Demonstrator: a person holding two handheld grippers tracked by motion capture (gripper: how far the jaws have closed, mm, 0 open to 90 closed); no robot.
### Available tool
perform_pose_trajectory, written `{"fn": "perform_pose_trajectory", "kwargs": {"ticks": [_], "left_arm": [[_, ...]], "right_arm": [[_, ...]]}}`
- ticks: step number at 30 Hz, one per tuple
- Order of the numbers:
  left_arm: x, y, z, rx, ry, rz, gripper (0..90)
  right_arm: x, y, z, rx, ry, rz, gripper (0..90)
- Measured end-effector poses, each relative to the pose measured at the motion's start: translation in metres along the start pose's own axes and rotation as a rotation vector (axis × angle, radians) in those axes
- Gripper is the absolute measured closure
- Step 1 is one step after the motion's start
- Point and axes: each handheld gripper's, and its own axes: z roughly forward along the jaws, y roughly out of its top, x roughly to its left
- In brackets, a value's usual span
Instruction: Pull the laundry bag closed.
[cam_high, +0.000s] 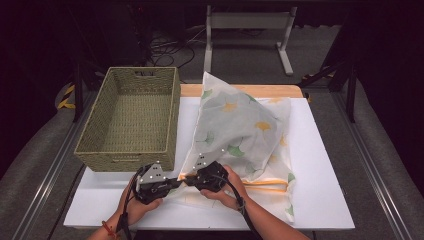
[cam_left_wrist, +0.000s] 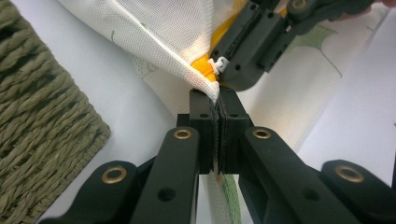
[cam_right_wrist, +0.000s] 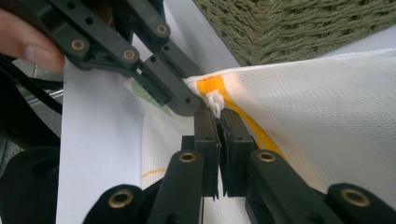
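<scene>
At lower centre, we clamp our left gripper (cam_high: 176, 183) on the pillowcase (cam_high: 240, 130) corner; our right gripper (cam_high: 190, 180) pinches the white zipper pull (cam_right_wrist: 215, 101), fingers together.

Table brightly lit from above, surroundings dark; close-ups slightly soft

I find no readable text, label, brand or number anywhere; the pillowcase (cam_high: 240, 125) carries only a leaf pattern.
</scene>
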Motion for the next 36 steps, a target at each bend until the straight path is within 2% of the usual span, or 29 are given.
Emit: {"fn": "perform_pose_trajectory", "kwargs": {"ticks": [4,9,18,23,26,30,36], "left_arm": [[-0.0013,0.0002,0.0009,0.009,0.004,0.013,87.4],[-0.0009,-0.0004,0.0011,0.009,0.004,0.009,87.4],[0.0026,0.0000,-0.0025,-0.026,-0.003,-0.034,86.6],[0.0019,0.0022,-0.0036,-0.012,-0.001,-0.012,87.4],[0.0017,0.0011,-0.0029,-0.010,-0.004,-0.013,87.6],[0.0009,0.0002,-0.0018,-0.001,-0.006,-0.007,87.6],[0.0007,0.0006,-0.0012,0.007,-0.003,0.008,87.6]], "right_arm": [[-0.0015,0.0001,0.0005,0.003,0.005,0.006,89.1],[0.0006,0.0011,0.0008,0.020,-0.006,-0.013,89.8],[0.0034,0.0035,-0.0014,0.019,-0.020,-0.029,90.0],[0.0028,0.0038,-0.0024,0.014,-0.015,-0.022,90.0],[0.0024,0.0033,-0.0022,0.007,-0.011,-0.020,89.3],[-0.0004,0.0013,-0.0020,-0.001,0.014,0.003,86.9],[-0.0030,0.0000,-0.0029,-0.007,0.031,0.021,88.4]]}}
